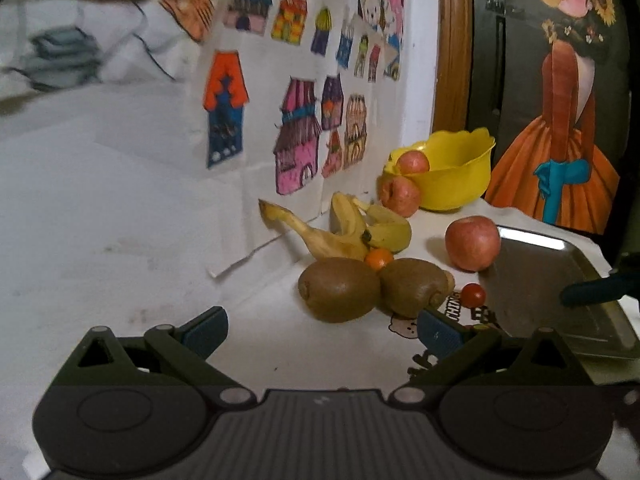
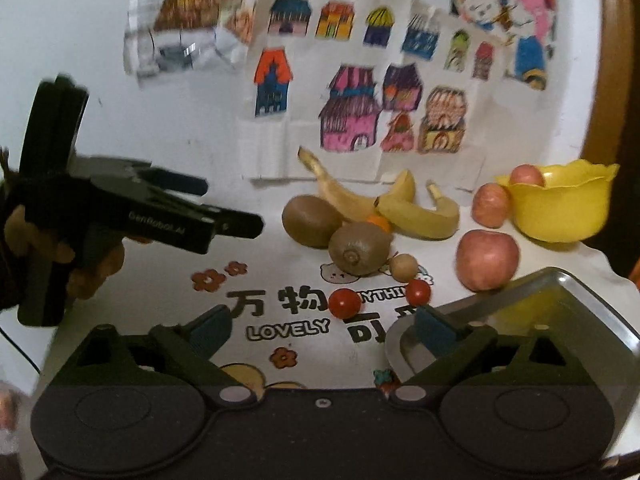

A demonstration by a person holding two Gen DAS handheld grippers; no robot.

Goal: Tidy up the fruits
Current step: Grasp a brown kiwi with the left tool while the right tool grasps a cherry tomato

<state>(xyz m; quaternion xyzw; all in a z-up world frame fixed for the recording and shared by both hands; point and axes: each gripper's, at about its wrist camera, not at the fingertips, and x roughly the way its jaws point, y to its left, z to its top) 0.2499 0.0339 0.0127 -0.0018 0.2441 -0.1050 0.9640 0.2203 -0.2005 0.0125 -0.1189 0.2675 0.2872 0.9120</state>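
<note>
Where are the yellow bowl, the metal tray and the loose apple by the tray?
yellow bowl point(image 2: 560, 216): right wrist view, its outer wall.
metal tray point(image 2: 560, 300): right wrist view, bare floor.
loose apple point(image 2: 487, 259): right wrist view, its front skin.

Shiny metal tray point(image 2: 568, 300) is reflecting light, yellow bowl point(image 1: 460, 176) is looking like glossy plastic, kiwis point(image 1: 340, 288) are looking fuzzy and matt.

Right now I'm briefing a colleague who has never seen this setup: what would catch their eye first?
Probably the yellow bowl at the back right, with one apple inside and another apple against its outside. Next, the fruit heap mid-table: bananas, two kiwis and cherry tomatoes on the printed cloth. The left gripper reaches in from the left, jaws open and empty.
</note>
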